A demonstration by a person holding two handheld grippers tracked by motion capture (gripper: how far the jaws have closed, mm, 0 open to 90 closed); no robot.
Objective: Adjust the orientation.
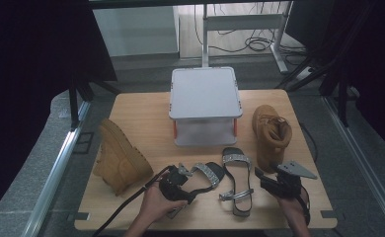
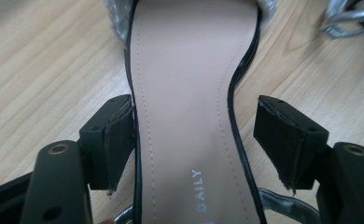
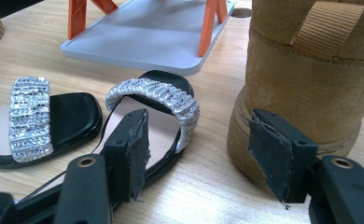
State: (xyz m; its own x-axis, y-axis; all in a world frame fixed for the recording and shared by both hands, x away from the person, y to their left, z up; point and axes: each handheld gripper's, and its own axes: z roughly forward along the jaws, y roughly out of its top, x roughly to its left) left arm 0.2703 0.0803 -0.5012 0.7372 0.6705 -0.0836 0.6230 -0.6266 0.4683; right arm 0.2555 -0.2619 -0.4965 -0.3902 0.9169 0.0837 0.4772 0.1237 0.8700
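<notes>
Left gripper view is showing the left gripper fingers released around the sandal; closing comes next. The right gripper fingers are hanging released.

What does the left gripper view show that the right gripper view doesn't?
Left gripper view: the left tongs straddle a sandal's insole, one pad touching its edge, the other apart; "DAILY" is printed on it.

Right gripper view: the right tongs open above the table, a tan boot close ahead, the grey stand with orange legs behind, and both sandals' glitter straps.

Both share: the wooden table and silver-strapped black sandals.
</notes>
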